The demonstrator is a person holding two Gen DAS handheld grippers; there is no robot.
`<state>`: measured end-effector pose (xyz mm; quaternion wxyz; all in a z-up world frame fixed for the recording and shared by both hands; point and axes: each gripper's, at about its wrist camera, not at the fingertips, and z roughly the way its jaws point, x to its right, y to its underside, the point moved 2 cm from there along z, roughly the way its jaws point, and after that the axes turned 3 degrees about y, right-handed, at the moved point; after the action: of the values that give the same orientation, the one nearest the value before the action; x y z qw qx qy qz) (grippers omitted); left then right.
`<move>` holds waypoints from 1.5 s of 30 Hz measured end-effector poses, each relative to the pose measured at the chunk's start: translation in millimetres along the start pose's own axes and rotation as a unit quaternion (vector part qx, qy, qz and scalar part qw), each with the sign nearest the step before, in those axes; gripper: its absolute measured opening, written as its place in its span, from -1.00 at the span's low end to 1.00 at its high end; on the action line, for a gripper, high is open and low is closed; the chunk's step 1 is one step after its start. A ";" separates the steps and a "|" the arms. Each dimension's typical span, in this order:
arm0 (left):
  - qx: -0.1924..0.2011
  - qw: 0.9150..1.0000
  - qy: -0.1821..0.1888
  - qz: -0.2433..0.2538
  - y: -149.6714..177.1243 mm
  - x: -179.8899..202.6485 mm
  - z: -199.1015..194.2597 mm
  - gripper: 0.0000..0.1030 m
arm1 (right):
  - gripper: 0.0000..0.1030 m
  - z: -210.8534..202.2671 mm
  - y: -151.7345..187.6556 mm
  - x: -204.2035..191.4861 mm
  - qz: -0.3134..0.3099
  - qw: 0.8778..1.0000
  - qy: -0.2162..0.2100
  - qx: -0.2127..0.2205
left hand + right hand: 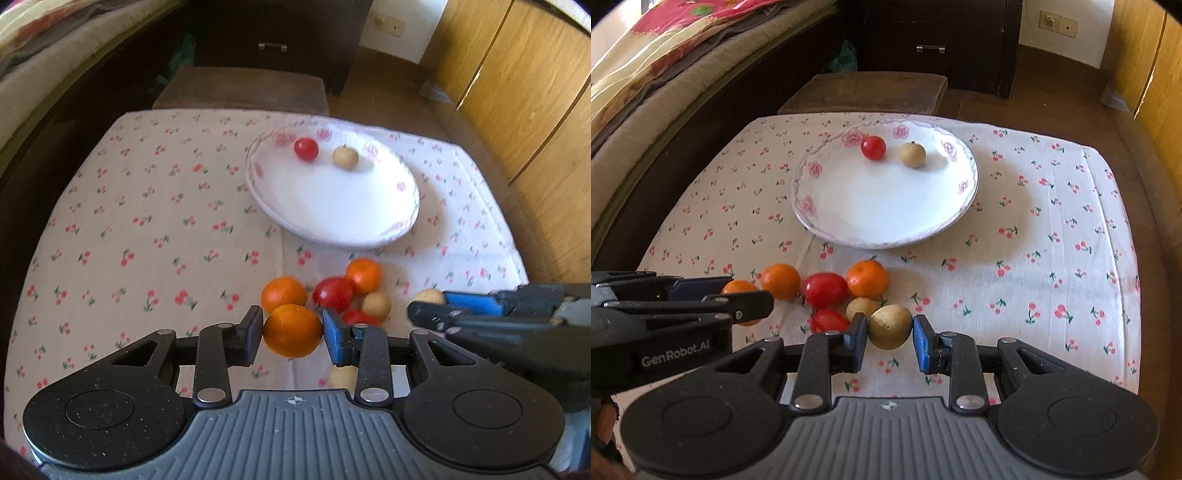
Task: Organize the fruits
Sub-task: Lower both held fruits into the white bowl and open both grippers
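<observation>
**Two round fruits in two pinches, with a crowded pile below**

The fingers of the left gripper (pixel 293 334) are pressed against the sides of a glossy round orange (pixel 293 335), one dark pad on its left flank and one blue pad on its right. The right gripper (pixel 890 332) likewise pinches a small tan, smooth-skinned round fruit (pixel 890 326) between its dark and blue pads. Both fruits sit at the near edge of the pile on the white cherry-printed tablecloth (pixel 1052 229); whether either has cleared the cloth I cannot tell for certain.

The white shallow plate with pink flower trim (pixel 812 206) lies farther back on the cloth, and already holds a small red cherry tomato (pixel 873 147) and a small tan round fruit with a stem nub (pixel 913 154) near its far rim.

Risks, as I judge them:

- **Slipping.** Each fruit is a sphere held at two narrow contact patches. A tilt or a quick swing toward the plate could let it squirt out of the pads and roll off the table.
- **Disturbing the pile.** Two more oranges (pixel 781 280), a larger red tomato (pixel 824 289), a smaller red one (pixel 829 320) and another tan fruit (pixel 862 307) lie packed just beside the held pieces, some touching. A finger brushing them could set them rolling.
- **Collision of tools.** The two grippers work close side by side; each shows in the other's view. Converging on the plate together could knock them.
- **Rolling on the plate.** The plate is shallow and smooth, so a fruit released from height may run over the rim or bump the two already there.
- **Bruising.** Too hard a squeeze could mark the soft fruit.
</observation>
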<state>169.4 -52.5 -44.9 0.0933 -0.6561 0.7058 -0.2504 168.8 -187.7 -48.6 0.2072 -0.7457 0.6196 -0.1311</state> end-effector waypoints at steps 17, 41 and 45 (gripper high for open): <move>0.013 1.000 -0.004 0.007 -51.8 16.4 35.6 -0.15 | -0.45 26.3 -47.0 19.9 0.024 1.000 0.008 0.017; 0.023 1.000 -0.006 -0.017 -71.2 2.3 44.5 -0.11 | -0.43 46.4 -70.3 20.1 0.040 0.999 0.003 0.032; 0.027 0.999 -0.003 -0.020 -72.6 2.2 40.9 -0.09 | -0.43 42.9 -71.0 20.4 0.043 0.998 0.004 0.037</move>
<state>251.8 -65.1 -44.9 0.1083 -0.6682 0.6852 -0.2690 254.0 -191.0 -54.1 0.2382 -0.7093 0.6467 -0.1478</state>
